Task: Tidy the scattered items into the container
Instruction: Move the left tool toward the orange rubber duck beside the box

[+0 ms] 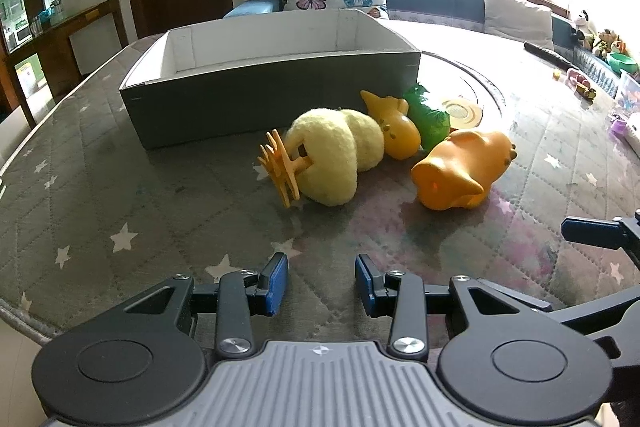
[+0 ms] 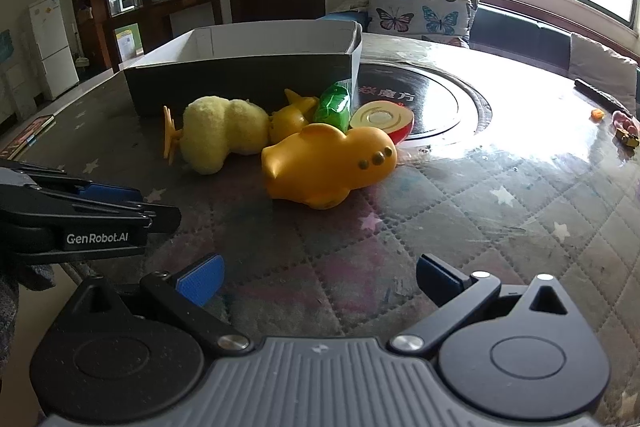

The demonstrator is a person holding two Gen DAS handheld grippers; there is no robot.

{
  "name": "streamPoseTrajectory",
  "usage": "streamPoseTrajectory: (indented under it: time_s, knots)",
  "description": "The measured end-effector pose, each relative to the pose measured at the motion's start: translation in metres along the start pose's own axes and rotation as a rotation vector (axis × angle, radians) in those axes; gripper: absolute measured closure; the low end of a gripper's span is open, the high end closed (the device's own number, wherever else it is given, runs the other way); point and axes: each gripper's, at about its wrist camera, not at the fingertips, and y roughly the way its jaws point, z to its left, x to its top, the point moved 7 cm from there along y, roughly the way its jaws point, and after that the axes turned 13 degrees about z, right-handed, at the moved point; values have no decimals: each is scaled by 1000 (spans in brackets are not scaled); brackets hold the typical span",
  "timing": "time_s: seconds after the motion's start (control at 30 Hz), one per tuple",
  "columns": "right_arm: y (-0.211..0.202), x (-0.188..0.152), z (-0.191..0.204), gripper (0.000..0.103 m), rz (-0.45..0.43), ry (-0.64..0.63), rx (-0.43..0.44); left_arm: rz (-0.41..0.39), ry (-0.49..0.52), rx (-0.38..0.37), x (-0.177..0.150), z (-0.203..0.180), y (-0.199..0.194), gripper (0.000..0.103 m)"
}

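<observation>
Both grippers, left (image 1: 321,281) and right (image 2: 320,281), parted, empty; orange duck (image 2: 326,167) dead ahead of right, lengthwise across, short of box (image 2: 248,75).

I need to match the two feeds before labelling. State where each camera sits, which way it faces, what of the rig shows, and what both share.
Left wrist: sits on the left gripper, facing the fluffy yellow plush chick and dark cardboard box; its open blue-padded fingers show, and the right gripper's tip at right.
Right wrist: sits on the right gripper, facing the glossy orange plastic duck; its wide-open fingers show, with the left gripper at left.
Shared: box, chick, duck, green toy, quilted star-print table cover.
</observation>
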Motion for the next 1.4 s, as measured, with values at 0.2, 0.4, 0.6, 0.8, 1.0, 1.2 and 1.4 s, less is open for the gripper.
streamPoseTrajectory:
  time_s: [0.2,0.4,0.6,0.8,1.0,1.2,1.4]
  knots:
    - [3,2,3,0,1,-10,2,1,0,-5,3,-1,1,63]
    - [4,4,4,0,1,-13,0,2,2,-11,6,-2,1,63]
    - [5,7,2,0,0,-9,-3,2,13,-17,11,-7,2,63]
    - [8,10,-3,0,3,0,-8,5,21,-24,18,-12,4,63]
    - [10,11,-9,0,8,10,-10,12,37,-33,22,-18,6,63]
    - [13,13,-14,1,15,14,-15,21,46,-41,24,-20,10,63]
    - [14,17,-20,1,14,25,-18,27,58,-57,27,-24,11,63]
